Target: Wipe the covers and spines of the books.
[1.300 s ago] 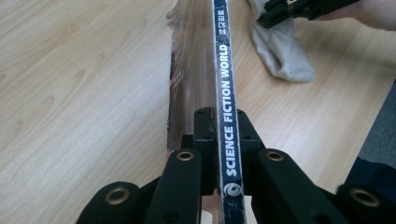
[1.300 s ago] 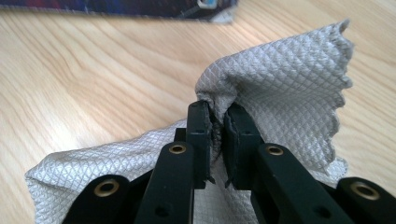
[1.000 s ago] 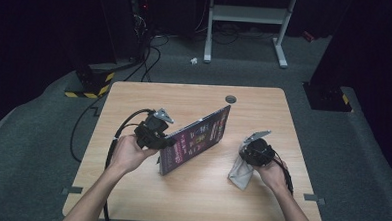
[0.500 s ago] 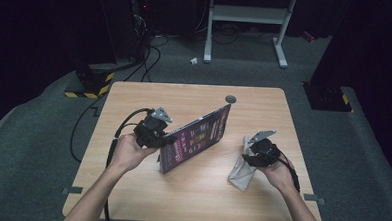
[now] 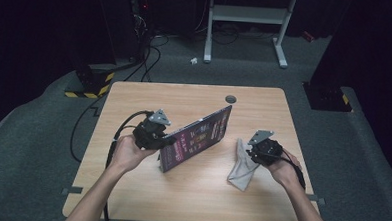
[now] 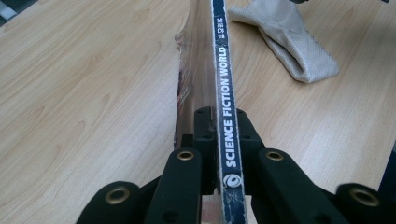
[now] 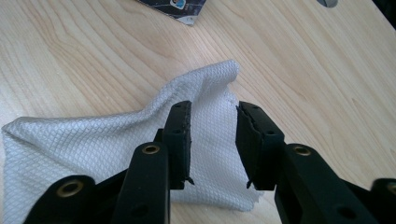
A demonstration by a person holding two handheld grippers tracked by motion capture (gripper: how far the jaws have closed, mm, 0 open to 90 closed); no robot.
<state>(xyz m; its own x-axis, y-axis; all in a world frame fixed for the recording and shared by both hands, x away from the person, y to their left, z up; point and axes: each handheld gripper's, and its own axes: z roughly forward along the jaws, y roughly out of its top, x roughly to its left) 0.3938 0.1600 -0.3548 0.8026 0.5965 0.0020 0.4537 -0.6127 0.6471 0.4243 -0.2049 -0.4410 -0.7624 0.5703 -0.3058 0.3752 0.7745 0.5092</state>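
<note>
**Q:** Magazine [image 5: 195, 139] and cloth [image 5: 241, 165]: where do they sit, and what holds them?

**A:** Magazine stands on edge at the middle of the counter [image 5: 194, 98], tilted, its cover facing the person. Left hand-held gripper [image 5: 158, 138] is clamped on its near end; in the left gripper view the black jaws press either side of the spine [image 6: 227, 116]. Cloth lies crumpled on the counter to the right, apart from the magazine. Right hand-held gripper [image 7: 212, 140] hangs over it with jaws apart, a fold of cloth [image 7: 140, 135] rising between them. Those jaws have just been closing, but the pads do not press the fabric.

**Q:** Which step is in hand?

**A:** By judgement, the pick-up of the cloth, while the magazine is propped up, probably for wiping.

**Q:** What does the next move call for?

**A:** Likely a slight descent of the right hand-held gripper and a full close on the raised fold, so that the cloth lifts as one piece; the left grip must stay firm or the magazine may topple.

**Q:** How is the magazine oriented?

**A:** In the high view its long axis runs diagonally, from the gripped end at near left to the free corner at far right, which points toward the grommet [image 5: 230, 98].
</note>
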